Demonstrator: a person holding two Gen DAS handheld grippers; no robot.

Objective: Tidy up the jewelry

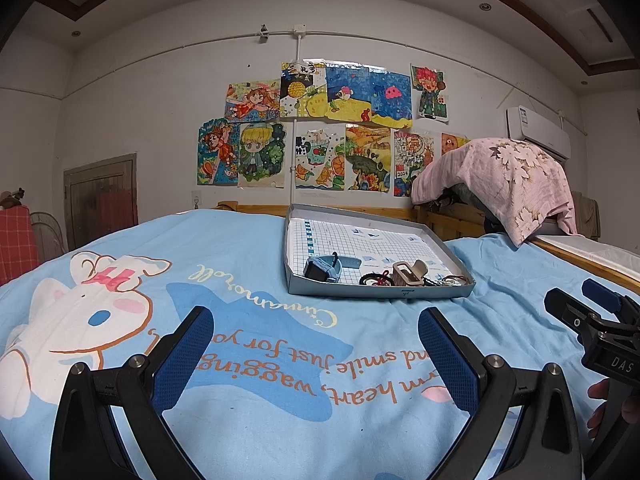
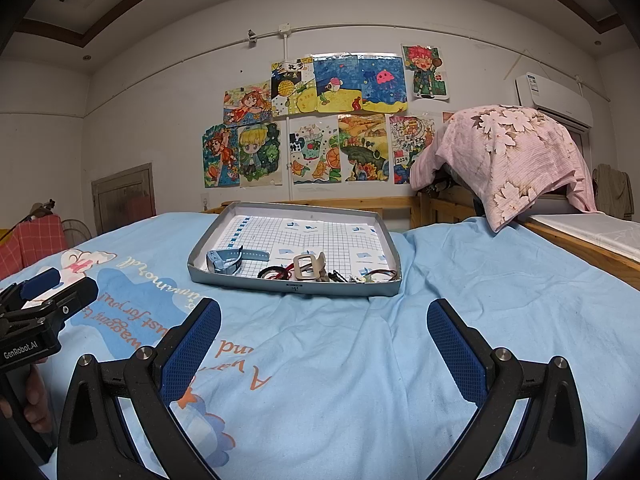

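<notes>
A shallow grey box lid (image 1: 304,288) (image 2: 280,286) with a gridded white floor lies on the blue bedspread ahead of both grippers. Along its near wall lie a blue watch (image 1: 323,268) (image 2: 226,262), a beige hair claw (image 1: 408,274) (image 2: 309,267), red and black hair ties (image 1: 374,279) (image 2: 276,272) and small trinkets (image 1: 446,280) (image 2: 370,277). My left gripper (image 1: 316,322) is open, a hand's length short of the lid, with nothing between its fingers. My right gripper (image 2: 324,312) is likewise open and holds nothing. Each gripper shows at the edge of the other's view.
The cartoon-print bedspread (image 1: 248,360) (image 2: 460,280) covers the bed. A wooden bed frame (image 1: 392,213) runs behind the lid. A pink floral cloth (image 1: 508,184) (image 2: 516,152) drapes a pile at the back right. Drawings (image 1: 320,128) hang on the far wall.
</notes>
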